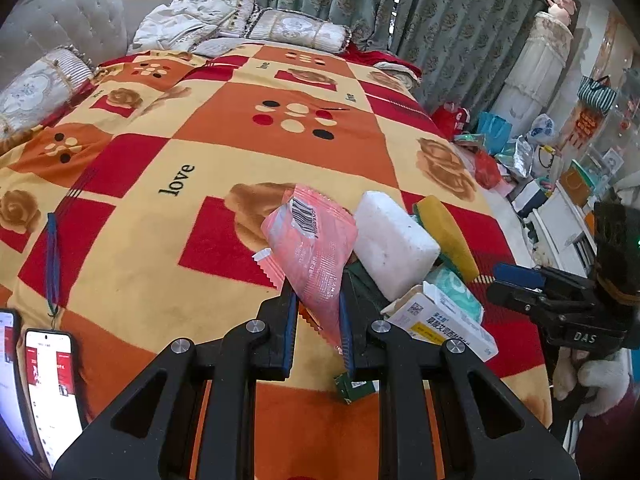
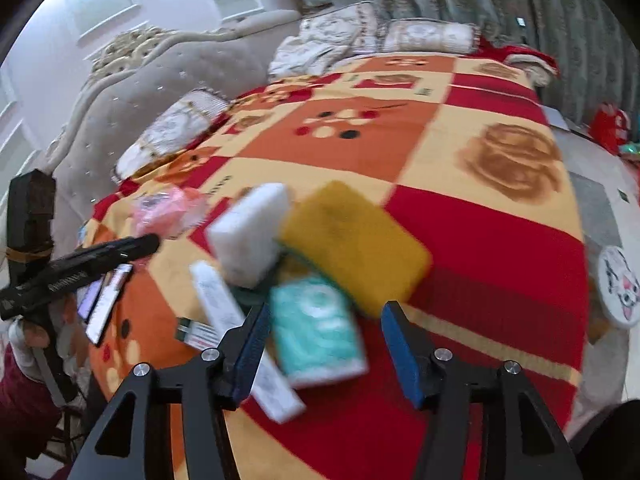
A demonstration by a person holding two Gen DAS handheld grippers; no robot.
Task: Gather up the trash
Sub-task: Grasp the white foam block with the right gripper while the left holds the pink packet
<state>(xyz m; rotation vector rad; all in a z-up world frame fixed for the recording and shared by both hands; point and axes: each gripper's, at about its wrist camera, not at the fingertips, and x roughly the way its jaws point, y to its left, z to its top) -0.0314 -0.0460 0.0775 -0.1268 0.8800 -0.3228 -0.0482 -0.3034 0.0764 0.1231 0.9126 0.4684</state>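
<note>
In the left wrist view, the left hand-held gripper [image 1: 318, 312] fills the lower middle of the frame, its jaws narrowed onto the lower end of a pink wrapper [image 1: 314, 246], which rises from between the blue pads toward the centre of the frame, barcode uppermost. Just right of the wrapper, on the patterned bed cover [image 1: 168, 216], lies the remaining pile: a white foam block [image 1: 394, 242], a yellow sponge [image 1: 446, 236] leaning behind it, a teal tissue pack [image 1: 458, 290] and a white medicine box [image 1: 440, 328] touching the gripper's right finger. A small green packet [image 1: 354, 388] lies below the pads. Two phones [image 1: 48, 384] sit at the lower left. In the blurred right wrist view, the right hand-held gripper [image 2: 324, 344] stands part-way open at the bottom centre, holding nothing; the teal tissue pack [image 2: 318, 332] lies between its pads, close to the left one, with the sponge [image 2: 356, 240] and foam block [image 2: 250, 232] just above.
</note>
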